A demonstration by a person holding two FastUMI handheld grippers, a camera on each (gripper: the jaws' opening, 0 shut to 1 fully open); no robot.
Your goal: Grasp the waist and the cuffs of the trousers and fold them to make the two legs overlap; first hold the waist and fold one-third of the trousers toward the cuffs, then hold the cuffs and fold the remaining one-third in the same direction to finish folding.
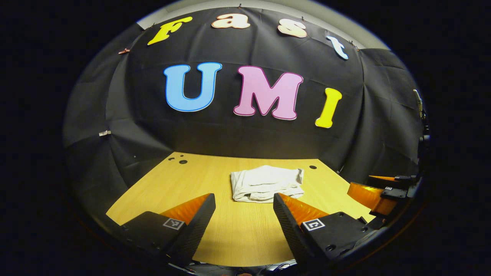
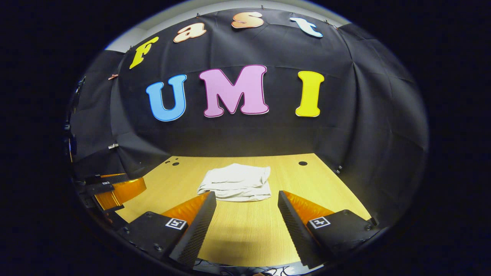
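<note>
- Left gripper [image 1: 244, 199] nearest in left gripper view: both fingers [image 1: 199, 226] spread wide, nothing between them, bare tabletop showing in the gap. Released, holding nothing.
- It hangs above the near part of the table [image 1: 161, 184], tips apart from the cloth, pointing toward the booth's back wall.
- Right gripper [image 2: 247, 197] in right gripper view: same posture, fingers [image 2: 295, 226] set wide apart, gap clear down to the wood. Released, holding nothing.
- Each finger block carries a small square marker [image 1: 173, 224] on top.
- Trousers [image 1: 266, 183], white, lie folded into a compact, roughly rectangular bundle on the table, stacked layers visible along the near edge, a few creases on top.
- Bundle sits mid-table, just beyond both grippers' tips, not touching either one. In the left gripper view it lies a bit toward the right finger; in the right gripper view [image 2: 236, 182] a bit toward the left finger.
- Right gripper also seen at the right edge of the left gripper view [image 1: 378, 191], off to the side of the trousers, well apart from them.
- Left gripper likewise at the left edge of the right gripper view [image 2: 115, 189], over the table's side.
- Table is light wood grain, with small dark holes [image 1: 312, 167] near its far corners.
- Black cloth wall [image 1: 245, 142] rises behind and round both sides of the table.
</note>
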